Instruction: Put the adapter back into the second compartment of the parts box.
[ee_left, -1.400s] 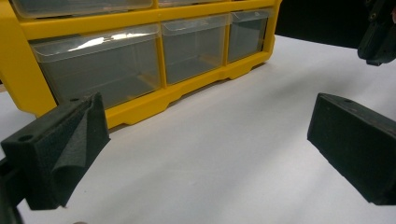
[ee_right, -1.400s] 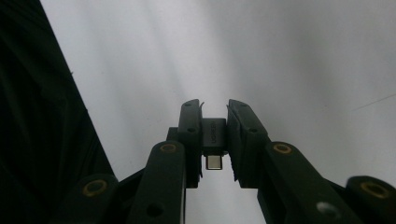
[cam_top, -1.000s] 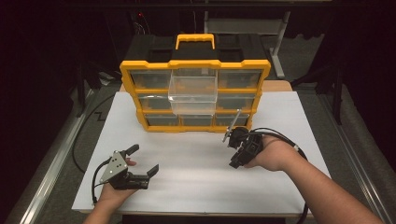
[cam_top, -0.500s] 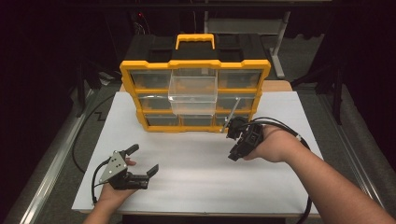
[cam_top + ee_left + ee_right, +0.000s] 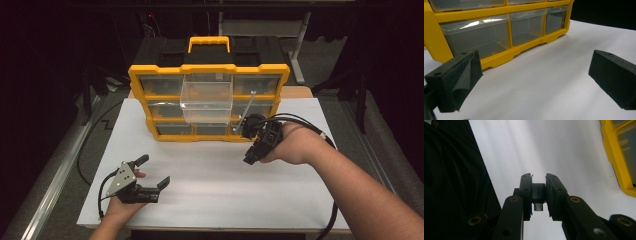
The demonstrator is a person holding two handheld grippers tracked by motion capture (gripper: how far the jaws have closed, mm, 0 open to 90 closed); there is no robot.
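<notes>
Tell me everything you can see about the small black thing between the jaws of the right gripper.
The small black adapter looks like a short plastic plug body with a metal connector tip, rounded like a USB-C end, pointing toward the camera in the right gripper view. The right gripper clamps it from both sides, its pads pressing on the body. It is held in the air above the white table, in front of the yellow drawer organizer, touching nothing else. Faint markings on its face are unreadable.

The right gripper point(image 5: 250, 142) is rising off the white tabletop point(image 5: 210, 200) and drifting toward twelve o'clock, closing on the yellow organizer point(image 5: 210, 72). It is carrying along the small black plug point(image 5: 538, 195) pinched between its fingers point(image 5: 525, 192), with a thin grey rod point(image 5: 246, 111) now crossing the organizer's lower right drawers.
</notes>
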